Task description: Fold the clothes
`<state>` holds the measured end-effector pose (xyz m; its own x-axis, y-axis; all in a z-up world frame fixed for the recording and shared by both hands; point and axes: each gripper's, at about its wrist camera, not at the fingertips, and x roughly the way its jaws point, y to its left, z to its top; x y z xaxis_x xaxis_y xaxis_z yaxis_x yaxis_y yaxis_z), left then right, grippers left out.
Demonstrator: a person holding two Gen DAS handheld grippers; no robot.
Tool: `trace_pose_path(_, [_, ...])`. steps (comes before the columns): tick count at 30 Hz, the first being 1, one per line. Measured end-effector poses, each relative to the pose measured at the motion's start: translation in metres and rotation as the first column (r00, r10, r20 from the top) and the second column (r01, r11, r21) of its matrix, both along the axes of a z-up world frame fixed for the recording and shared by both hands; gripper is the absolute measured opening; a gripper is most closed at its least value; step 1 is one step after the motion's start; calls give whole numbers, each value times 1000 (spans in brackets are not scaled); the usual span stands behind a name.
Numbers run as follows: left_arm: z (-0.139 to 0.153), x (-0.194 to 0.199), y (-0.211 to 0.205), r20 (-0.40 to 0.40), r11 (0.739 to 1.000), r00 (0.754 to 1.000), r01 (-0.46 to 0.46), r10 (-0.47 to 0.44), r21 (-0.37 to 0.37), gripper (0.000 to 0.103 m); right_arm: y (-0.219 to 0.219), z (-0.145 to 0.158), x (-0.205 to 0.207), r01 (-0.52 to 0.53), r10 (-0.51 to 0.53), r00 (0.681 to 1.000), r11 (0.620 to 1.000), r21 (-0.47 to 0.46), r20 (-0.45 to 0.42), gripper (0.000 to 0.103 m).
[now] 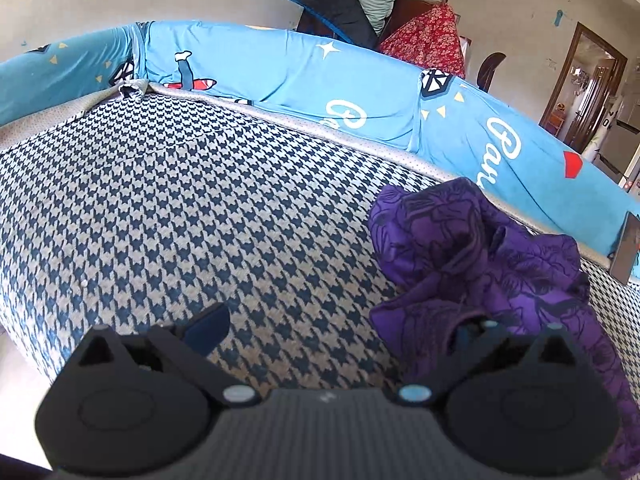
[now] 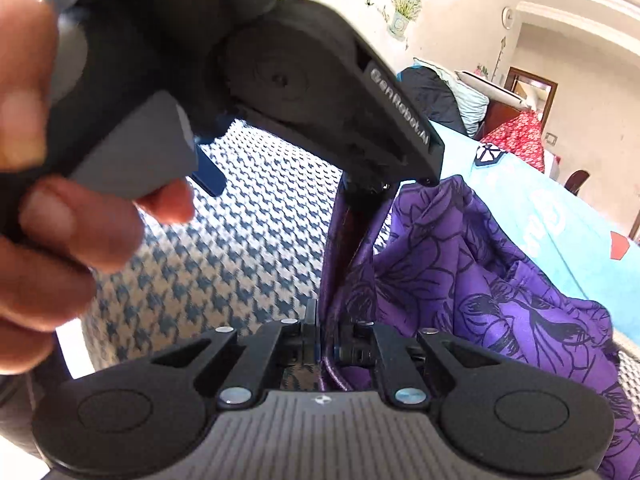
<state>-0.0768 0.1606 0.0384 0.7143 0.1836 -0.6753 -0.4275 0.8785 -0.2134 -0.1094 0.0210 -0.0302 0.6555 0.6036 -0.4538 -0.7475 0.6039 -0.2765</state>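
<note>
Clearly we are at the pick-up stage of the folding: the purple floral garment (image 1: 480, 256) lies bunched in a heap at the right of the left wrist frame, on the houndstooth-covered cushion (image 1: 192, 208) in front of the blue printed backrest cover (image 1: 288, 76). In the right wrist view our right gripper (image 2: 320, 340) has its fingers pressed together on a thin edge of the purple cloth, which runs up from between them toward the left gripper (image 2: 360, 196) at the frame's centre. Our left gripper (image 1: 340, 328) shows its fingers well apart in its own view; one blue pad sits bare at lower centre-left, and the other is half buried in the cloth at lower right, so it clamps nothing. A hand (image 2: 52, 184) fills the left of the right wrist frame, holding that tool. Next, we judge, the left fingers must close on a second point of the hem, and then both must draw apart to spread the garment flat before any fold.
</note>
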Motion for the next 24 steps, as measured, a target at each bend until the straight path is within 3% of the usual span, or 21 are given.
trace_pose_path(4, [-5,-2,4,-34,999,999,-39,38,-8,103,-1,-1,1,-15,15,999,1000,8,-30,7])
trace_pose_path(12, [8,-16,8,26,995,996,-85,84,58,103,4,7,-6,-80,82,996,993,82,-30,7])
trace_pose_path(15, [-2,-9,13,-67,987,988,-136,142,87,103,11,3,-6,-104,110,991,991,84,-73,7])
trace_pose_path(18, [-6,-11,23,-85,983,980,-176,179,47,103,17,-2,-2,-113,122,986,990,88,-116,7])
trace_pose_path(24, [8,-19,19,-26,967,974,-218,224,134,103,17,6,10,-134,164,971,976,173,-175,7])
